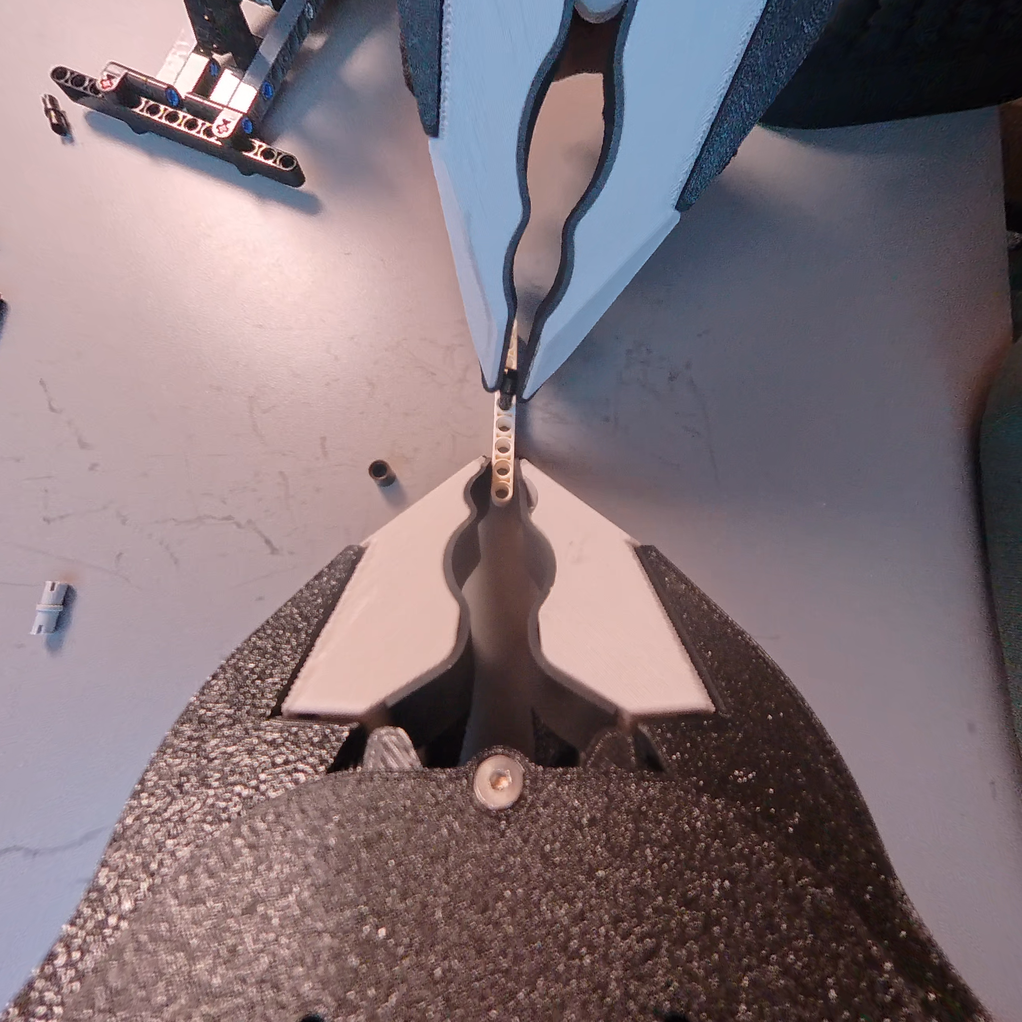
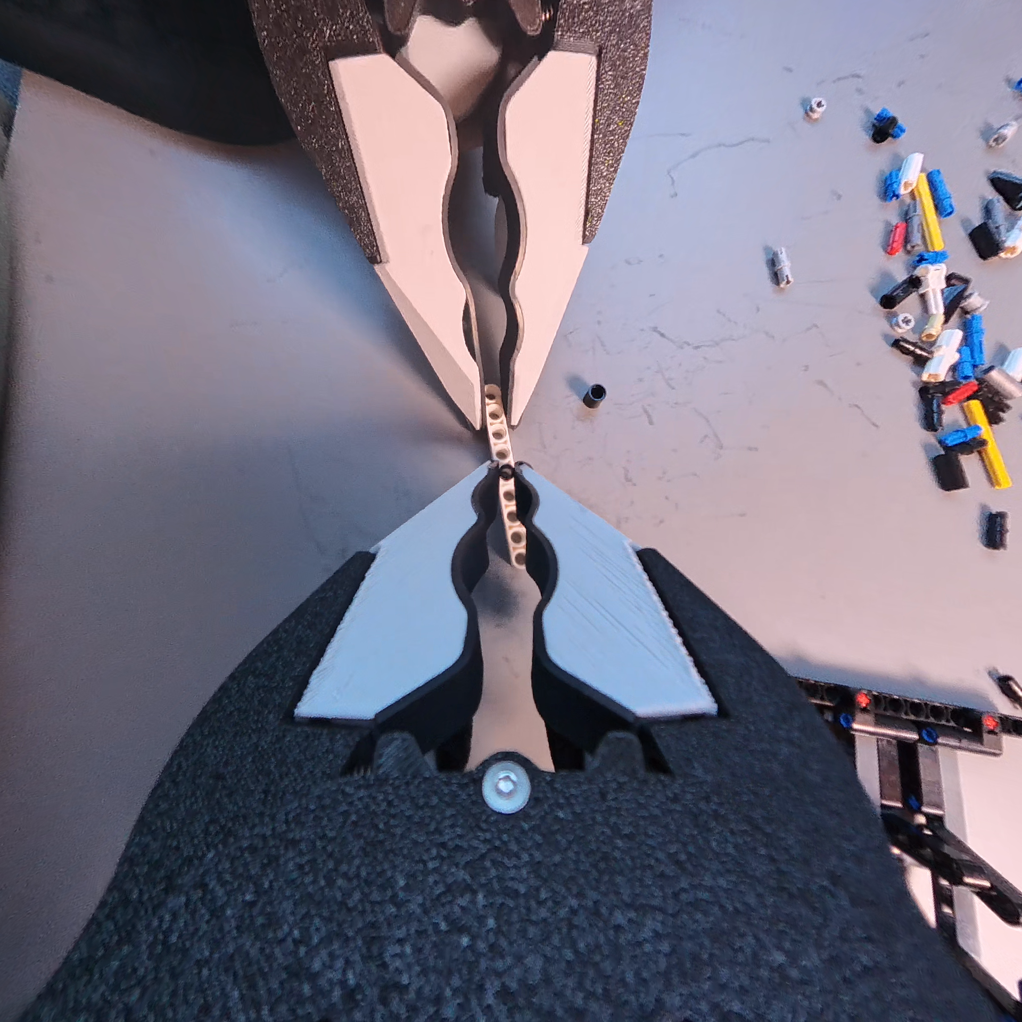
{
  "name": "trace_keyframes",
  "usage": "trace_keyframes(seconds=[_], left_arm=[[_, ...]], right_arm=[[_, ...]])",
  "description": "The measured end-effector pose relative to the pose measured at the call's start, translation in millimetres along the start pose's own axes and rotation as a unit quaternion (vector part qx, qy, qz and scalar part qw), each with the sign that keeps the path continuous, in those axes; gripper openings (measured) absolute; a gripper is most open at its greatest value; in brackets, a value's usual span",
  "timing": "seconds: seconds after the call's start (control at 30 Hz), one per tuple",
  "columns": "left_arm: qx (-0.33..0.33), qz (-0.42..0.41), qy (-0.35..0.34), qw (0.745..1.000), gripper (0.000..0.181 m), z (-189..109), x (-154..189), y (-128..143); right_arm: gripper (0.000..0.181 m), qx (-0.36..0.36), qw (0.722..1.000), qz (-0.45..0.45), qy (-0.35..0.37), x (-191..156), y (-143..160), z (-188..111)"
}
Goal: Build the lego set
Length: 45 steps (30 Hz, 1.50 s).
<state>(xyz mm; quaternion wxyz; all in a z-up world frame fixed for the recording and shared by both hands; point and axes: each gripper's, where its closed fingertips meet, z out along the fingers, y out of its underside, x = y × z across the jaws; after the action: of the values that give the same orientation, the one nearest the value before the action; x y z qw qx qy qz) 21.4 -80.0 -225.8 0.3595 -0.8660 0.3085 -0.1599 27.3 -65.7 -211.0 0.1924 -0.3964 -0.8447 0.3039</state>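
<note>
A white beam with a row of holes (image 1: 504,442) is held above the grey table between both grippers, which face each other tip to tip. My left gripper (image 1: 502,470) is shut on one end of the white beam; it shows from the top in the right wrist view (image 2: 496,423). My right gripper (image 2: 506,470) is shut on a small black pin (image 2: 506,472) at its tips. The pin sits against a hole of the white beam (image 2: 500,450). The right gripper enters the left wrist view from above (image 1: 509,387). The beam's other end runs under the right fingers.
A partly built black and white frame (image 1: 182,105) lies at the far left, also showing in the right wrist view (image 2: 929,735). A black bush (image 1: 381,473) (image 2: 594,395), a grey pin (image 1: 50,608) and a black pin (image 1: 55,113) lie loose. A pile of several coloured parts (image 2: 951,309) sits right. My left and right fingertips are right by each other. Between my left fingertips and the black bush (image 2: 594,395) there is roughly 4 cm.
</note>
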Motion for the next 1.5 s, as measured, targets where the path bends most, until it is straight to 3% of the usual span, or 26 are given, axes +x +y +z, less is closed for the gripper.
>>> trace_keyframes(seconds=[0.3,0.53,0.87,1.1,1.33,1.4,1.43,1.5], left_arm=[[0.0,-0.001,0.001,1.0,0.007,0.0,0.0,0.1],[0.001,-0.02,0.014,1.0,0.007,-0.1,-1.2,0.0],[0.003,-0.033,0.028,0.999,0.006,-0.3,-0.9,-0.2],[0.002,-0.033,0.028,0.999,0.006,-0.4,-1.0,0.2],[0.001,-0.03,0.026,0.999,0.006,-0.6,-0.6,0.5],[0.001,-0.026,0.023,0.999,0.006,-0.5,-0.7,0.4],[0.001,-0.026,0.022,0.999,0.007,-0.6,-0.8,0.5],[0.001,-0.026,0.022,0.999,0.007,-0.6,-0.8,0.4]], right_arm=[[0.004,-0.08,0.995,-0.049,-0.035,-0.2,1.3,2.2],[0.004,-0.171,0.965,-0.171,-0.099,-0.9,1.0,3.1],[0.003,-0.222,0.935,-0.222,-0.164,-4.1,5.9,6.3],[0.004,-0.226,0.945,-0.193,-0.136,-4.4,5.7,7.3],[0.005,-0.176,0.979,-0.084,-0.059,-4.3,5.2,7.2],[0.025,-0.166,0.982,-0.074,-0.054,-7.5,4.7,5.0],[0.026,-0.156,0.984,-0.064,-0.051,-7.2,1.9,3.5],[0.016,-0.15,0.986,-0.056,-0.038,-2.3,0.8,0.6]])
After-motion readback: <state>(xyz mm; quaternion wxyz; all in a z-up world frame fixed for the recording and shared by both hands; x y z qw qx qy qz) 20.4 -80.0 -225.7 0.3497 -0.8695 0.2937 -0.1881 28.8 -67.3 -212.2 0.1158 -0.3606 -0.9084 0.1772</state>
